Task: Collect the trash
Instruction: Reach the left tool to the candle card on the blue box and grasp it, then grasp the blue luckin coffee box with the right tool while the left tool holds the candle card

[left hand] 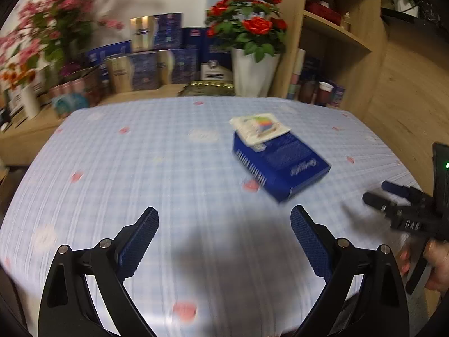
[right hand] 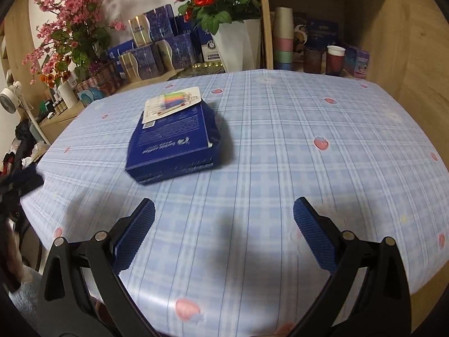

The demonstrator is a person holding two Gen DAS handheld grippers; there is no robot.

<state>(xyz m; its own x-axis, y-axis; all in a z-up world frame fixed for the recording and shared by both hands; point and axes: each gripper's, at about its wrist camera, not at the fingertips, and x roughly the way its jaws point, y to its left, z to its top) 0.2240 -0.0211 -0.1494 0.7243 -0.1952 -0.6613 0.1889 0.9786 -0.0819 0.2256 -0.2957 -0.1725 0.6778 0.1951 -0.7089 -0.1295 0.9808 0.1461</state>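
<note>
Ahead of right gripper (right hand: 224,219) (left): box (right hand: 171,143).

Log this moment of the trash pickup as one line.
left gripper: open, empty | right gripper: open, empty | blue box: on table, white card on top | contact: none

A smooth, slightly glossy checked tablecloth (right hand: 280,146) is covering the table. The blue box (right hand: 171,143) is looking like glossy printed cardboard, the card (right hand: 171,104) on it like coated paper. Matt wood-grain shelving (right hand: 401,56) is standing behind. Gripper pads (right hand: 134,236) are showing rough, ribbed blue rubber.
</note>
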